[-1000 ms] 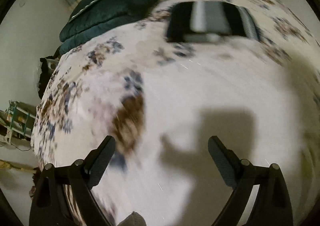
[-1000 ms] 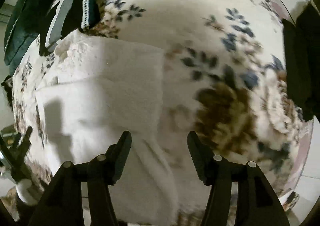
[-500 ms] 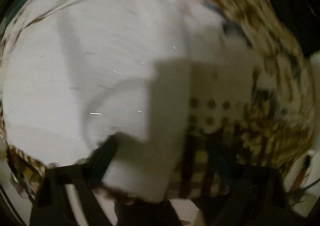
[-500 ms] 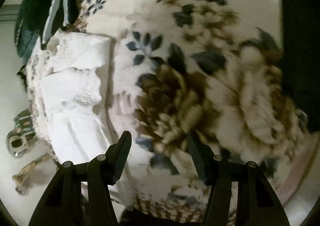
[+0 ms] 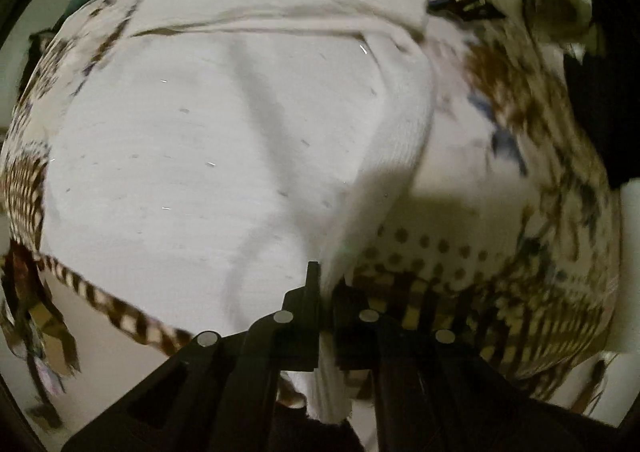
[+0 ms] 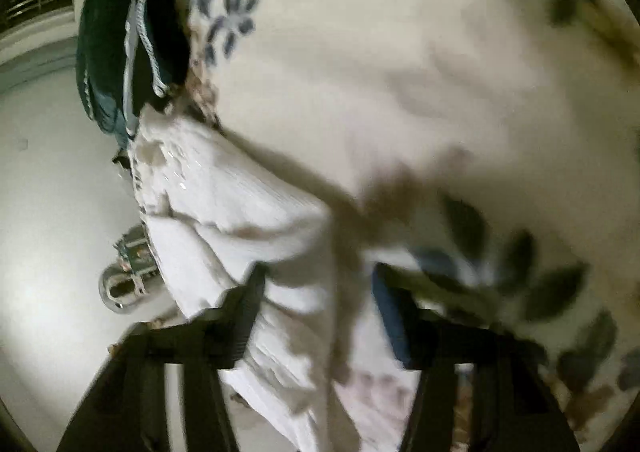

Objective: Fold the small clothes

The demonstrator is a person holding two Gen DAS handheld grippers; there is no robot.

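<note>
A white knitted garment [image 5: 200, 152] lies spread over the flowered bedcover [image 5: 520, 172], with a fold along its far side. My left gripper [image 5: 326, 288] points steeply down at the garment's near right corner. It is shut on the garment, and a strip of white cloth hangs out between its fingers. In the right wrist view the same white garment [image 6: 240, 204] runs along the bed's left edge. My right gripper [image 6: 320, 304] is low over the garment's near end, its jaws closing. White cloth lies between the fingers, which still stand apart. This view is blurred.
Dark green clothing [image 6: 104, 52] and a folded dark piece with a pale striped band [image 6: 160, 12] lie at the bed's far left corner. A black mass [image 5: 600, 112] sits at the bed's right side. The pale floor [image 6: 48, 172] drops away at the left, with a small object [image 6: 120, 288] on it.
My left gripper swept across the bed to the white garment's near corner and shut on it. My right gripper dropped close to the bed, so the garment's end now lies between its fingers.
</note>
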